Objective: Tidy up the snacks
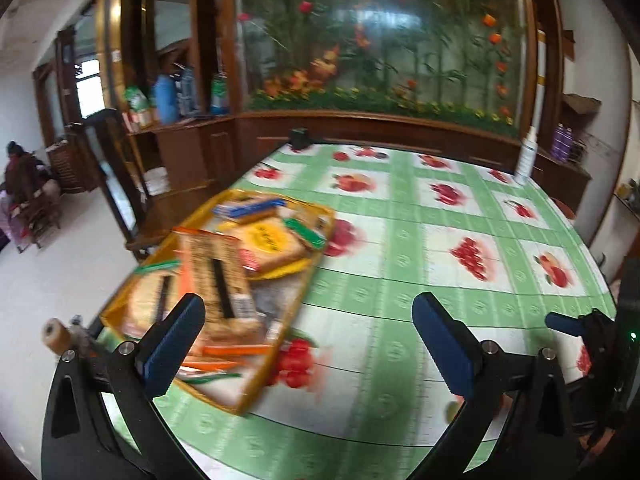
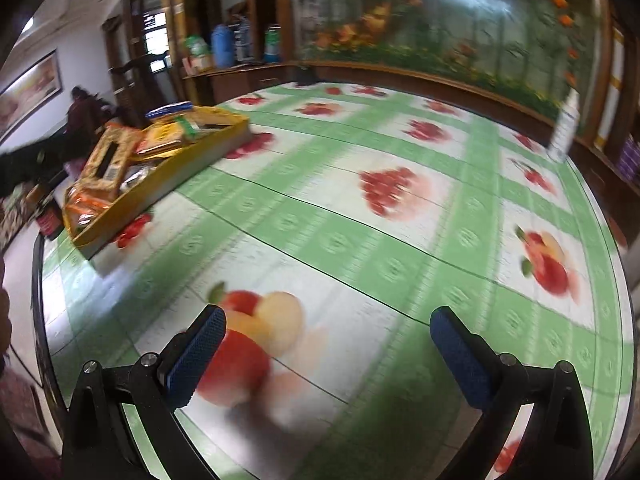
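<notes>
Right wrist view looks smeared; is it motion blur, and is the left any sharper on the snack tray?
Right wrist view: tablecloth streaked throughout, yellow tray soft. Left wrist view: tray and packets also blurred, labels unreadable; the far cabinet is sharper.

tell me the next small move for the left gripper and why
Probably ease the left gripper forward and left toward the yellow tray of snacks. Its fingers stand wide apart and hold nothing, and the long tan packet on top of the pile lies just past the left finger. The right gripper is also open and empty, over bare tablecloth, farther from the tray.
</notes>
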### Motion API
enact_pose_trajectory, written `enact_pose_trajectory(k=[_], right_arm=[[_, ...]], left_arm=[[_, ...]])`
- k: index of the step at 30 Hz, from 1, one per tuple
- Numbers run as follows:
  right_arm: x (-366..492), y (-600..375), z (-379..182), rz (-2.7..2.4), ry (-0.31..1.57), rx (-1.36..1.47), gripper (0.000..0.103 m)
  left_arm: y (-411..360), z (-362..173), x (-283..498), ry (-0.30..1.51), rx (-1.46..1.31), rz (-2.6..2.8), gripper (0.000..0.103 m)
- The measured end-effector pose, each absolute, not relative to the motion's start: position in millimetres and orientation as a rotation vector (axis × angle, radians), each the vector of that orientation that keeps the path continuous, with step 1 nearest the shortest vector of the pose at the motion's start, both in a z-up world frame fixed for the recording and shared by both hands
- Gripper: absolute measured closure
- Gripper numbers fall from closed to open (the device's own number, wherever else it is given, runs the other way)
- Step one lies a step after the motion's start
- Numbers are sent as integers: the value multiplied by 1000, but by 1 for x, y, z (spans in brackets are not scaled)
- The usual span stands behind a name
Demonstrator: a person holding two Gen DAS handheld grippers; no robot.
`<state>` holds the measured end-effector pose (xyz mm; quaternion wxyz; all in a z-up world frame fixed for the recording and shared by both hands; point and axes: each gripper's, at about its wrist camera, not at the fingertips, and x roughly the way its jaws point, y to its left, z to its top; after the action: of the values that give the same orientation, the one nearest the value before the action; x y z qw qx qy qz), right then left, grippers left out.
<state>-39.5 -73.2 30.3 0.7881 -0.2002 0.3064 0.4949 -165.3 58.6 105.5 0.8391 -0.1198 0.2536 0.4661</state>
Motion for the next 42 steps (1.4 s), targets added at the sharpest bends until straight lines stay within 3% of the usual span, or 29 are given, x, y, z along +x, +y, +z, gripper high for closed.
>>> enact_pose_trajectory(k=[42], right_arm=[[-65, -61, 37, 1144, 554, -509, 0]], left_arm=[[87, 120, -246, 435, -293, 1165, 0]])
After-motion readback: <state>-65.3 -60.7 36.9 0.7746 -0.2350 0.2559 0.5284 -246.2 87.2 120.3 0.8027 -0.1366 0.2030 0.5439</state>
